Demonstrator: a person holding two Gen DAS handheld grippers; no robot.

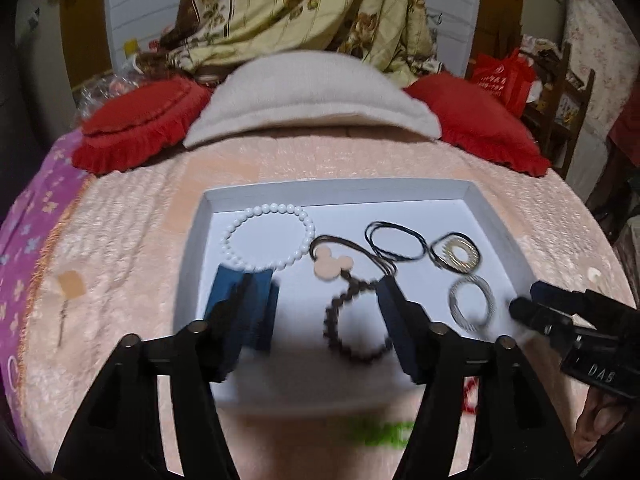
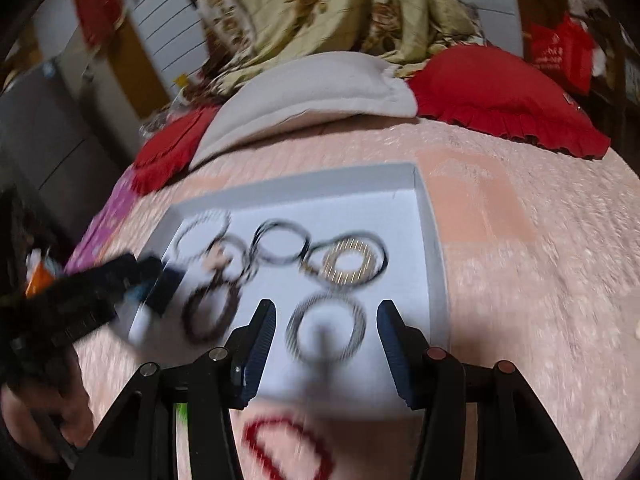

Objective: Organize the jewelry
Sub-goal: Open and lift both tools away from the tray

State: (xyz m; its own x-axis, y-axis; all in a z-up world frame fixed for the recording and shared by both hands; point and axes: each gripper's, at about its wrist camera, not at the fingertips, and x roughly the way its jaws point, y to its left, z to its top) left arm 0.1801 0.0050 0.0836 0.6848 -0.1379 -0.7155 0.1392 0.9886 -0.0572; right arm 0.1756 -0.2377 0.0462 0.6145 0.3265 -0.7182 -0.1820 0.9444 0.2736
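Observation:
A shallow white tray [image 1: 336, 194] lies on the pink bedspread. It holds a white bead bracelet [image 1: 310, 232], a pink mouse-shaped pendant [image 1: 330, 268] on a dark cord, a dark bead bracelet [image 1: 330, 320], a black cord loop [image 1: 372, 236], a gold disc pendant [image 1: 460, 258] and a silver bangle [image 1: 456, 304]. My left gripper [image 1: 316, 284] is open above the dark bead bracelet, with nothing in its jaws. My right gripper [image 2: 326, 308] is open too. The silver bangle [image 2: 294, 328] lies flat on the tray [image 2: 424, 216] between its fingers, and the pads are off it. Both views are motion-blurred.
Two red frilled pillows [image 1: 136, 128] [image 1: 480, 120] and a beige pillow [image 1: 312, 96] lie behind the tray, with a floral quilt [image 1: 312, 8] beyond. A red cord [image 2: 280, 452] and something green [image 1: 380, 434] lie on the bedspread in front of the tray.

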